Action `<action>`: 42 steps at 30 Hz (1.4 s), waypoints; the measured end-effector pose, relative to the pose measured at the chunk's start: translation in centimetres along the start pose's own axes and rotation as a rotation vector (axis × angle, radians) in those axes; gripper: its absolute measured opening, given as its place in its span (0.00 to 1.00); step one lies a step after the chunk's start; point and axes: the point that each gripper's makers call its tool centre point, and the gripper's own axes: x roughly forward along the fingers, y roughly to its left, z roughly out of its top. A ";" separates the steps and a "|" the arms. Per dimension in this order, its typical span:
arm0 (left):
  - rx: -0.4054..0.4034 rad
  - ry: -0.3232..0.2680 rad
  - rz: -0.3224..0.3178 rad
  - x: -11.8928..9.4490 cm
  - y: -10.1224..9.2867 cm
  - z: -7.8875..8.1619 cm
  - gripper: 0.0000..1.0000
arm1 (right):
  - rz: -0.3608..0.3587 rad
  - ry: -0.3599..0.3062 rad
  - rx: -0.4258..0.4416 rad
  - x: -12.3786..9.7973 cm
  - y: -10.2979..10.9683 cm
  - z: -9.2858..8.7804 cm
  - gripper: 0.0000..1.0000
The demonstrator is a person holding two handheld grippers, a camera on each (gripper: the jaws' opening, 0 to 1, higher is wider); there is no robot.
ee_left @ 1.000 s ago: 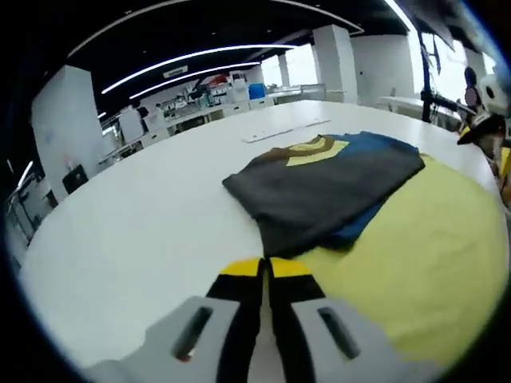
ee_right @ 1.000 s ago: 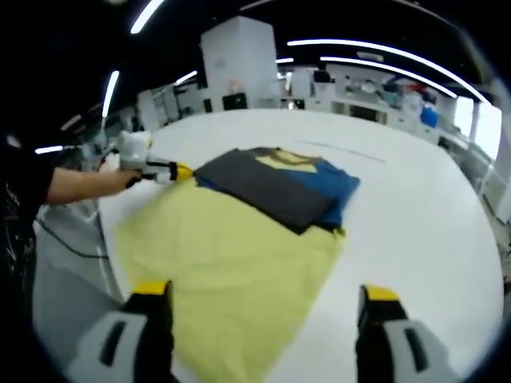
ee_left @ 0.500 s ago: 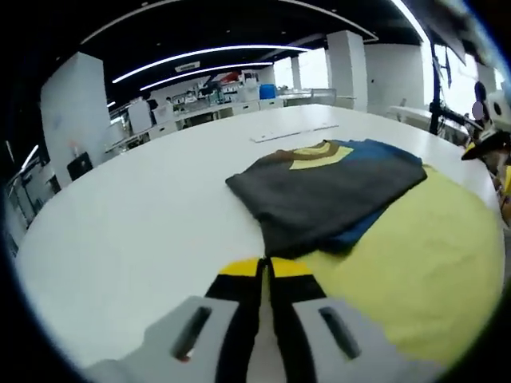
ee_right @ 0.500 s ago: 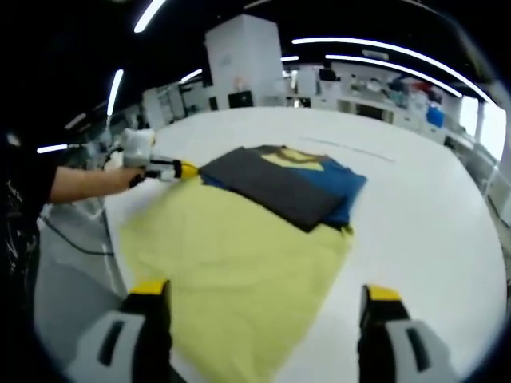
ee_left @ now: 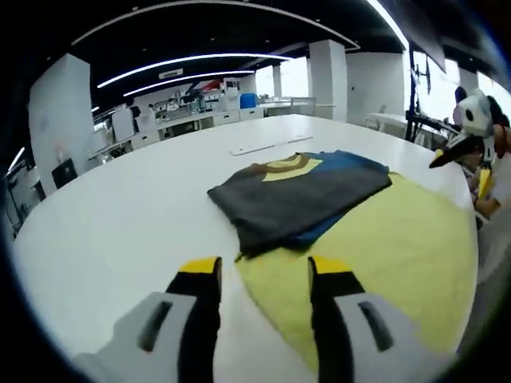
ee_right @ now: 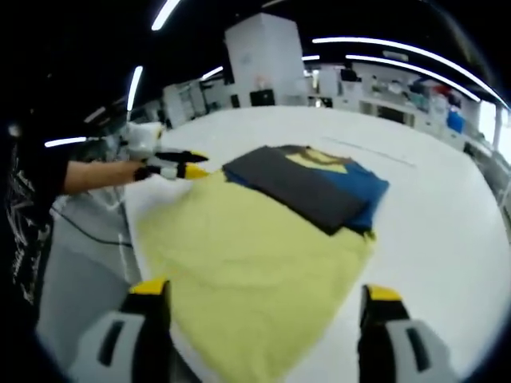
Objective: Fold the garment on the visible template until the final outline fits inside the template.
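A folded garment [ee_left: 299, 195], dark grey over blue with a yellow and brown collar band, is seen lying on a pale yellow template [ee_left: 391, 255] spread across a large white round table [ee_left: 120, 215]. In the left gripper view, the left gripper [ee_left: 259, 275] is held low over the table with its yellow-tipped fingers [ee_left: 200, 267] parted and nothing between them; the near corner of the garment lies just ahead of the gap between the fingers, and the yellow template's corner reaches in between them. In the right gripper view, the right gripper [ee_right: 259, 291] is held with its fingers spread wide and empty above the near edge of the template, the garment [ee_right: 311, 187] lying well ahead of them, toward the far side of the sheet. The left gripper [ee_right: 172, 169] is also seen there, held by a person's hand at the template's far left corner, beside the garment. The garment's blue edge appears to lie close to the template's far border; whether it overhangs cannot be told. The cloth is judged soft, light and limp, likely to sag and slide on the smooth sheet when lifted. A hold is best taken at a corner or along a folded edge, with all layers pinched together so the fold is kept.
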 end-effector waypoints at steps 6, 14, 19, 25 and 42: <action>0.008 -0.012 -0.074 -2.0 -2.4 0.4 0.55 | 0.048 0.030 -0.045 -0.2 0.8 -0.8 0.99; 0.054 0.017 -0.206 -4.3 -5.2 -0.6 0.68 | 0.108 0.096 -0.111 -0.6 2.2 -2.8 0.99; 0.096 0.063 -0.288 -6.0 -8.0 -1.8 0.73 | 0.128 0.115 -0.147 -0.8 2.7 -3.6 0.94; 0.169 0.128 -0.362 -7.3 -10.0 -3.3 0.71 | 0.145 0.154 -0.193 -0.8 3.5 -4.8 0.90; 0.215 0.264 -0.464 -10.1 -11.4 -7.5 0.53 | 0.144 0.259 -0.329 -1.2 3.4 -7.9 0.67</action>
